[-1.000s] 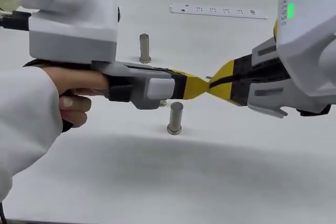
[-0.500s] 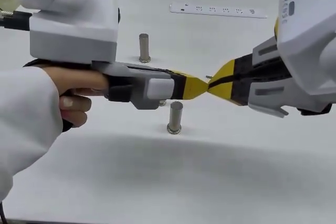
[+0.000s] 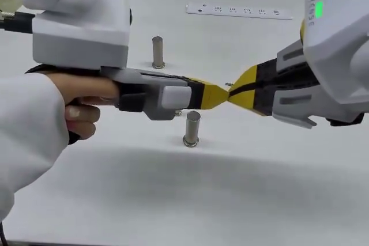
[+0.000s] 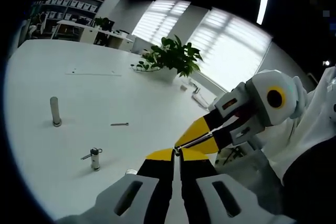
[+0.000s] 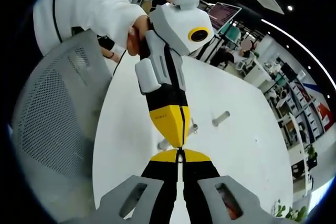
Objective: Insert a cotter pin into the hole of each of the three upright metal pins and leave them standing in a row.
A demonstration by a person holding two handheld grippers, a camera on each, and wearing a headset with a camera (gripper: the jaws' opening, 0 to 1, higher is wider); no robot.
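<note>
The left gripper (image 3: 221, 95), held in a hand (image 3: 81, 105), has its jaws pressed together, tip to tip with the right gripper (image 3: 234, 92). The right gripper's jaws pinch a thin cotter pin (image 4: 195, 140) that reaches the left tips. Both are above the table's (image 3: 173, 200) middle. Below stand the far metal pin (image 3: 157, 53) and the near metal pin (image 3: 192, 129). A third metal pin (image 4: 94, 158) already carries a cotter.

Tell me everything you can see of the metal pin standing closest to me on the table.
The nearest metal pin is a short silvery cylinder, steel by its look, with a wider round foot. It stands upright on the white table, just below where the yellow tips of the left gripper and the right gripper meet in the head view. Nothing touches it. Its side looks bare, and no cross hole can be made out.
</note>
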